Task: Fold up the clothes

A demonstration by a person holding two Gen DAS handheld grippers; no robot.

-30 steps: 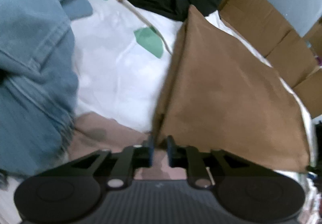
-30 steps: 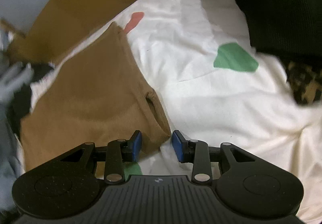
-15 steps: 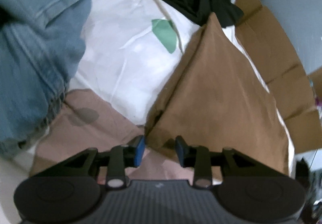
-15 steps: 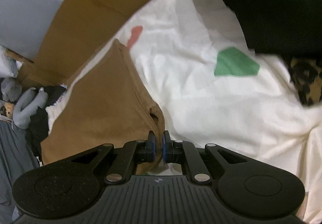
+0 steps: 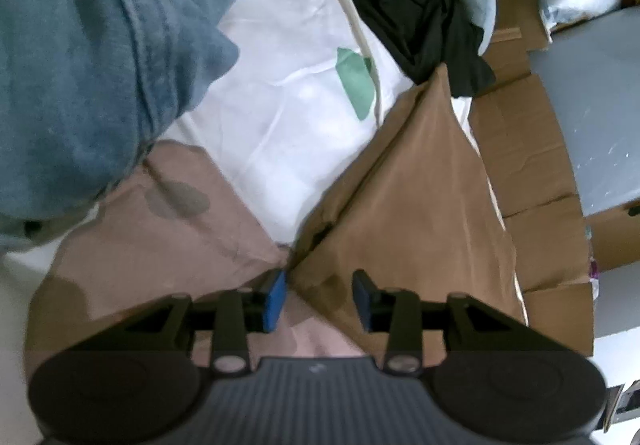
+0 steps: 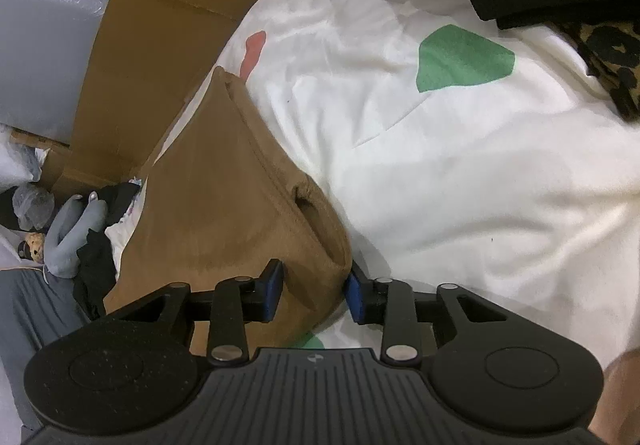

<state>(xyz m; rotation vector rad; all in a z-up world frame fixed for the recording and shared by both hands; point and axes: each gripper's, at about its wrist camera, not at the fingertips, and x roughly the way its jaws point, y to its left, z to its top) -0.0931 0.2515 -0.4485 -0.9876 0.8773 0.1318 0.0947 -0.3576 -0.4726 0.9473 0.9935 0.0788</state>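
Brown and soft, the folded cloth [image 5: 408,213] lies on a white sheet [image 5: 288,117] that has green patches on it. In the left wrist view the cloth sits right of the middle and runs far up to a point. Its near corner lies between the two fingers of the left gripper [image 5: 320,299]. The jaws stand wide apart and pinch nothing. The left blue pad [image 5: 275,299] is just beside the cloth's near edge, and the right finger is over the cloth.

In the right wrist view the same brown cloth [image 6: 224,197] lies to the left, with its thick folded edge on the right side. The near end of that edge sits between the fingers of the right gripper [image 6: 314,297]. These jaws are wide apart too and grip nothing, though the cloth fills most of the gap.

Blue jeans [image 5: 92,57] are piled at the far left. A pinkish cloth [image 5: 160,229] lies near, left of the brown one. A black garment [image 5: 420,21] lies at the far side. Cardboard [image 5: 532,165] lies to the right of the sheet.
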